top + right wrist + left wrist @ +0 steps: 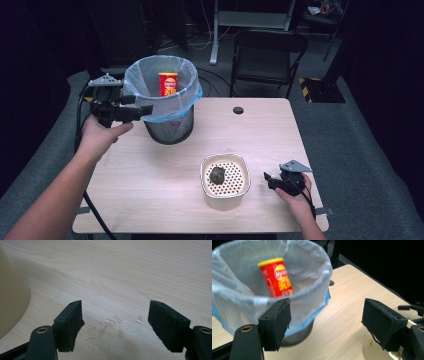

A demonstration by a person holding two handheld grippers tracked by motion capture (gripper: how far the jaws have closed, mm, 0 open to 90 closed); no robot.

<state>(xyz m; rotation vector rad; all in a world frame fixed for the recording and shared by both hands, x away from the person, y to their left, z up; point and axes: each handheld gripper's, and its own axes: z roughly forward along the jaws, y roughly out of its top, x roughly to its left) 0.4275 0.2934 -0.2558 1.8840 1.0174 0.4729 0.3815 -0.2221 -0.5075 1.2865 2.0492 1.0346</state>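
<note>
A red snack can [168, 83] with a yellow lid leans inside the waste bin [188, 102], which is lined with a clear and blue bag. In the left gripper view the snack can [276, 277] stands tilted behind the bag's rim. My left gripper [146, 109] hovers at the bin's left rim, open, nothing between its jaws. A cream strainer bowl [241, 191] holds a dark lump [217, 174] on its perforated insert. My right gripper [268, 180] rests low on the table just right of the bowl, open and empty.
Small drops of liquid [107, 323] glisten on the wooden table [150, 175] between the right jaws. The bowl's side [11, 300] sits close at the left. A cable hole [238, 110] is near the far edge. A folding chair [267, 52] stands behind the table.
</note>
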